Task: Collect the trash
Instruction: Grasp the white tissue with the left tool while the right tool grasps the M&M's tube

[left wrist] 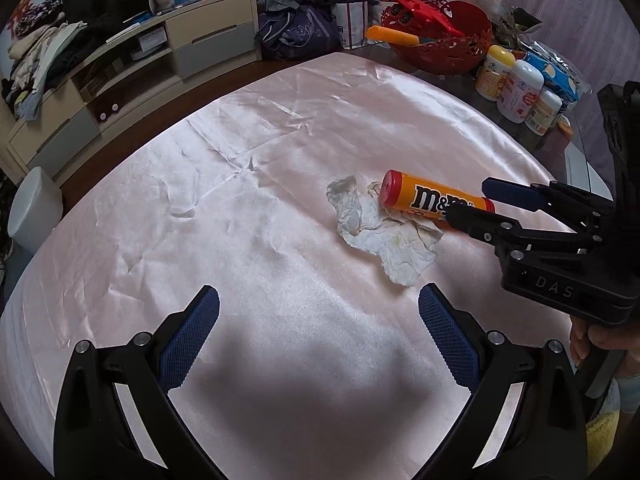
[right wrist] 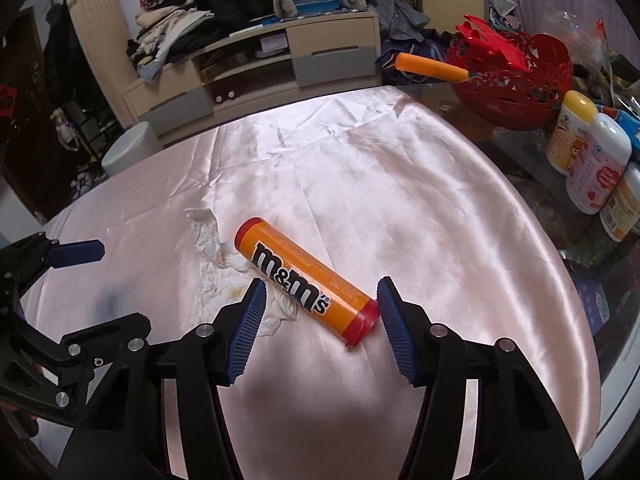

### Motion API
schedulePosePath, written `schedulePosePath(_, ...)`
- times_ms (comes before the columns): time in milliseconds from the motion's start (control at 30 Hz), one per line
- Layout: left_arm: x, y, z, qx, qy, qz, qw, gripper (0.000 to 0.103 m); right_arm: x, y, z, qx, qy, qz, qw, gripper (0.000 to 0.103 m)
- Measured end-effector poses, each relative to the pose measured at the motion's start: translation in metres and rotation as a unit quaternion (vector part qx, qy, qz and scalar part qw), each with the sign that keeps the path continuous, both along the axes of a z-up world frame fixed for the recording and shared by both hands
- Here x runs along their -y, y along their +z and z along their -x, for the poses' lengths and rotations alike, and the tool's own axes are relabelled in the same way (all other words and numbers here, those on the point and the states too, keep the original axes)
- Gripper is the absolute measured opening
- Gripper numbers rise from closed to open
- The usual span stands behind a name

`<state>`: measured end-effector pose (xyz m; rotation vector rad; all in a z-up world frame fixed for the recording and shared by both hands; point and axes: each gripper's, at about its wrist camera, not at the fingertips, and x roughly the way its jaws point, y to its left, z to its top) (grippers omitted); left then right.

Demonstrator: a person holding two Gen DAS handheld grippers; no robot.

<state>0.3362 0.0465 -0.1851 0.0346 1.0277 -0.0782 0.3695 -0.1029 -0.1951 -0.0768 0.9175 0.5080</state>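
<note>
An orange M&M's tube (right wrist: 304,280) with red caps lies on its side on the pink satin tablecloth (right wrist: 360,184), partly on a crumpled white tissue (right wrist: 212,264). My right gripper (right wrist: 322,308) is open, its fingers on either side of the tube's near end, not closed on it. In the left wrist view the tube (left wrist: 432,200) and tissue (left wrist: 384,236) lie ahead to the right, and the right gripper (left wrist: 468,202) reaches in from the right. My left gripper (left wrist: 318,316) is open and empty, short of the tissue.
A red basket (left wrist: 444,44) with toys and several jars (left wrist: 516,88) stand at the table's far right. A white bin (left wrist: 34,208) stands on the floor at left. A TV cabinet (left wrist: 160,64) with clothes is behind.
</note>
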Motion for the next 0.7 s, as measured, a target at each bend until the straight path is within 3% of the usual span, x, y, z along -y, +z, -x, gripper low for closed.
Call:
schedulePosePath(267, 0.013, -0.015, -0.025, -0.009, -0.013, 0.011, 0.9998, 0.094, 0.001, -0.02, -0.019, -0.021, 0.001, 0.022, 1.0, 0.051)
schedulePosePath(433, 0.023, -0.025, -0.039, -0.016, -0.025, 0.02, 0.9994, 0.085, 0.024, -0.021, -0.024, -0.03, -0.022, -0.016, 0.999, 0.038)
schedulePosePath(533, 0.03, -0.032, -0.048, -0.02, -0.032, 0.021, 0.9991, 0.08, 0.035, -0.021, -0.023, -0.035, -0.033, -0.024, 0.999, 0.036)
schedulePosePath(700, 0.043, -0.042, -0.054, -0.014, -0.042, 0.009, 0.999, 0.08, 0.046, -0.017, -0.01, -0.037, -0.042, -0.02, 0.998, 0.034)
